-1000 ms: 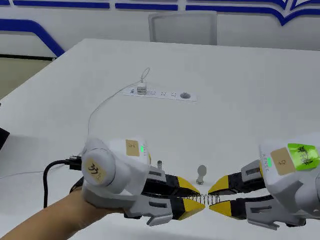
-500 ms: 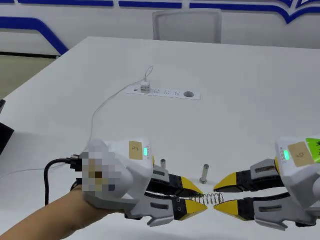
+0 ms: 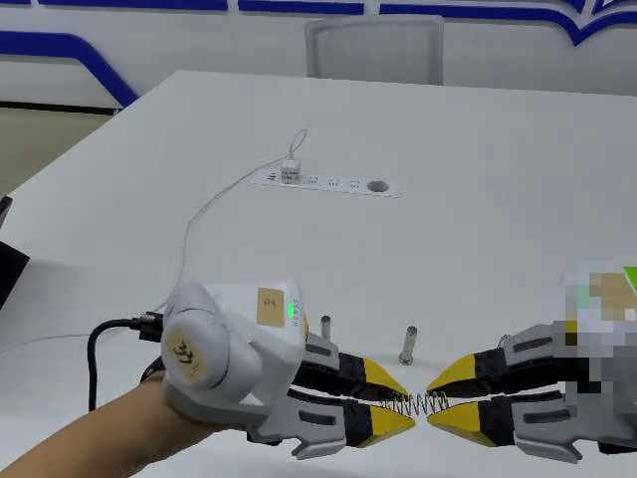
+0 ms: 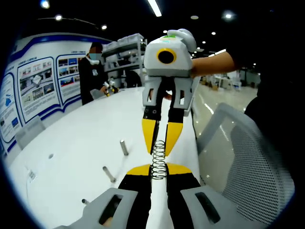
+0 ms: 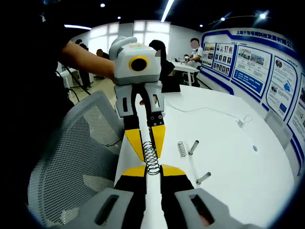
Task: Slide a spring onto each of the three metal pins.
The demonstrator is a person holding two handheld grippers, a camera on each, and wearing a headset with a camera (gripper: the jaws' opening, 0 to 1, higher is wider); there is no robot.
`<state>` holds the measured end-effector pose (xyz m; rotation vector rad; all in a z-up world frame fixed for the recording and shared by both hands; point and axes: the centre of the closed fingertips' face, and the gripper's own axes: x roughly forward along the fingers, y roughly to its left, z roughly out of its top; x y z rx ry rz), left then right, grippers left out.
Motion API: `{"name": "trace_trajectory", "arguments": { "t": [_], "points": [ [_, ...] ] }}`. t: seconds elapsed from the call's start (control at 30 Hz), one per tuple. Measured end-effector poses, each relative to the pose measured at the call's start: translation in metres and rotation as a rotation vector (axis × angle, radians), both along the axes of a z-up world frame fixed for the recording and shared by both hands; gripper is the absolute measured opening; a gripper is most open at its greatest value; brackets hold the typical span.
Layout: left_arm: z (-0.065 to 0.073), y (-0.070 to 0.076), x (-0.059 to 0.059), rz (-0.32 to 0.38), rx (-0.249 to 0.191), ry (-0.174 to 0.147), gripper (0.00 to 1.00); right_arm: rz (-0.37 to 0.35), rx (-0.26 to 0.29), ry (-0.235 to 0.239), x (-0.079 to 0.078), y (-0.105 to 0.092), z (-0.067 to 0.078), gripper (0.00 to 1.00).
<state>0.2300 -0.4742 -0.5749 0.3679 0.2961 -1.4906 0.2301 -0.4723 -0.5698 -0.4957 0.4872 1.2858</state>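
A person stands at a white surface (image 3: 498, 199) with a two-jaw tool in each hand, the yellow tips pointing at one another. Between them a small coil spring (image 3: 418, 403) hangs lengthwise in the air, clear of the surface. The left tool (image 3: 401, 402) has its jaws nearly together, pinching one end of the coil. The right tool (image 3: 435, 401) faces it with its jaws just as narrow, clasping the other end. Just beyond the left tool a metal pin (image 3: 325, 327) stands upright. A second pin (image 3: 408, 345) stands just behind the gap between the tips. In the right gripper view, a loose spring (image 5: 181, 148) lies on the surface just beside a pin. Farther back lies a white power strip (image 3: 328, 184) with a thin white cable (image 3: 204, 214), and a chair (image 3: 373, 50) stands at the far edge.
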Motion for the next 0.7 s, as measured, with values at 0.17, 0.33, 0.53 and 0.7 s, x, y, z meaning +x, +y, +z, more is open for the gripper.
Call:
{"name": "trace_trajectory", "arguments": {
  "t": [0.17,0.33,0.53,0.7],
  "points": [
    [0.005,-0.002,0.002,0.013,-0.027,-0.003,0.1,-0.031,0.083,0.034,0.002,0.0,0.013,0.11],
    [0.007,-0.002,0.004,0.016,-0.026,-0.003,0.1,-0.035,0.12,0.047,0.001,0.003,0.019,0.11],
    [0.004,-0.003,0.0,0.01,-0.018,0.003,0.1,-0.036,0.152,0.06,-0.003,0.007,0.021,0.11],
    [0.003,-0.003,-0.001,0.016,-0.023,0.009,0.1,-0.053,0.183,0.069,-0.003,0.01,0.024,0.11]
  ]
}}
